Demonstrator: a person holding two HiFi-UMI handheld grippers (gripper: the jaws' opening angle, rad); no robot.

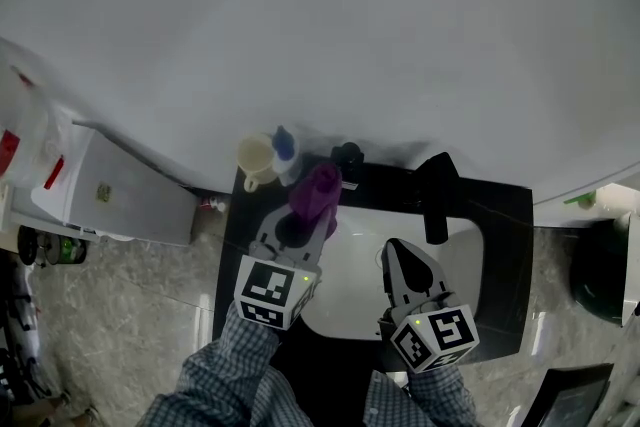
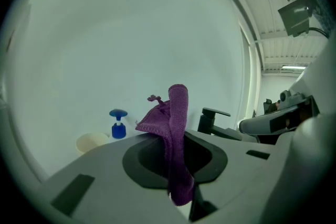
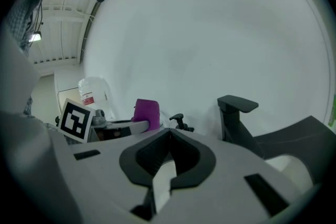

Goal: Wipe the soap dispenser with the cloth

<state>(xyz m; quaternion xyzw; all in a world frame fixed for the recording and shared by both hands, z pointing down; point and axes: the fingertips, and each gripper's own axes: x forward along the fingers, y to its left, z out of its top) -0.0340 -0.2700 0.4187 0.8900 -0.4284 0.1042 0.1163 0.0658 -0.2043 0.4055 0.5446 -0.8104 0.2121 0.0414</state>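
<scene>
The person's checked sleeves (image 1: 228, 377) come up from the bottom of the head view, each ending in a marker cube. The left gripper (image 1: 303, 233) is pinched on a purple cloth (image 2: 177, 140): the cloth runs down through the slot between its jaws and stands up in a folded bunch above the tips. The right gripper (image 1: 396, 258) sits just to the right of it, apart from it, with its jaws pressed together at the tips and nothing between them. Both hang over a white sink basin (image 1: 355, 290) set in a black counter (image 1: 505, 250).

Ahead of the right gripper, a little to its right, stands a black faucet (image 3: 236, 115) at the back edge of the basin. Past the left gripper's tips and slightly to their left is the soap dispenser (image 2: 118, 125), a pump bottle with a blue head, standing clear of the cloth at the counter's back corner. A cream cup (image 1: 255, 158) stands just beside the dispenser on its left. Between the dispenser and the faucet is a small black fitting (image 1: 347, 153), perhaps a knob; it is too small to tell. A plain white wall (image 1: 320, 25) rises behind everything.
</scene>
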